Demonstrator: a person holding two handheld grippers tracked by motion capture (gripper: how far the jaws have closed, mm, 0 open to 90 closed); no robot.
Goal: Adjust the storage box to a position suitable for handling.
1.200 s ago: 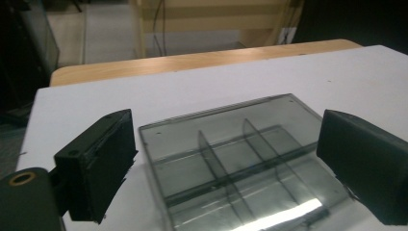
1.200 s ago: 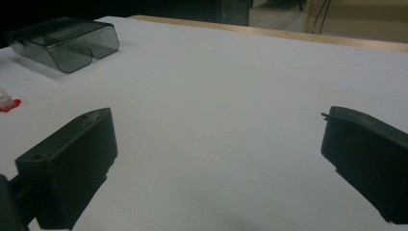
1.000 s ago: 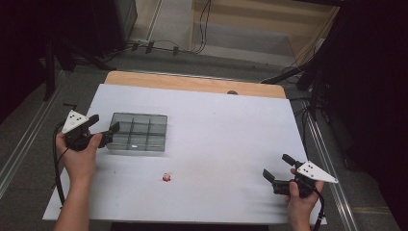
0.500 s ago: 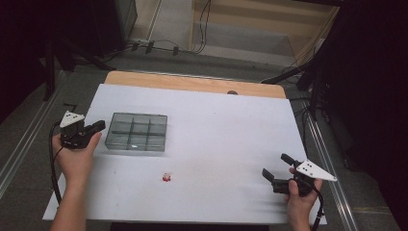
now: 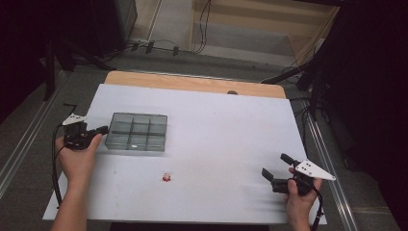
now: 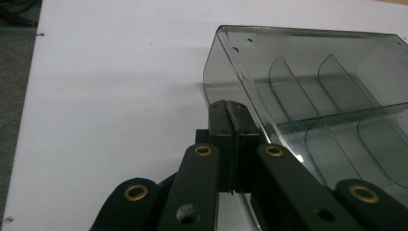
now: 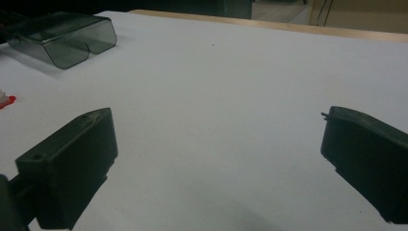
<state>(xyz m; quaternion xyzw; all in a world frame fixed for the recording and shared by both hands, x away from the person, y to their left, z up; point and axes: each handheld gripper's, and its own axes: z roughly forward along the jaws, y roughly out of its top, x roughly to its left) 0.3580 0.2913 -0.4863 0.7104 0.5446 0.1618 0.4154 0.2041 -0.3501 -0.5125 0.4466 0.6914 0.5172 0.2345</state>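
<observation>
A clear smoky compartment tray (image 5: 137, 131) lies at the table's left; in the left gripper view its near corner wall (image 6: 226, 62) stands just beyond my jaws. My left gripper (image 5: 103, 129) is shut, its jaws pressed together with nothing between them, its tips (image 6: 232, 111) close against the tray's left side. A small red and white piece (image 5: 166, 177) lies alone on the white tabletop in front of the tray. My right gripper (image 5: 275, 164) hovers open near the front right corner, jaws wide apart (image 7: 216, 144) over bare table. From there the tray (image 7: 67, 36) and the red piece (image 7: 6, 101) sit far left.
The white tabletop (image 5: 221, 134) ends in a wooden strip (image 5: 192, 83) at the far edge. Cables and dark stands lie on the floor beyond. A cable trails from each gripper along the forearms.
The left gripper's jaws, open beside the tray a second ago, have closed on nothing. That hand drew back a little to the left and down. The right hand stayed put.
</observation>
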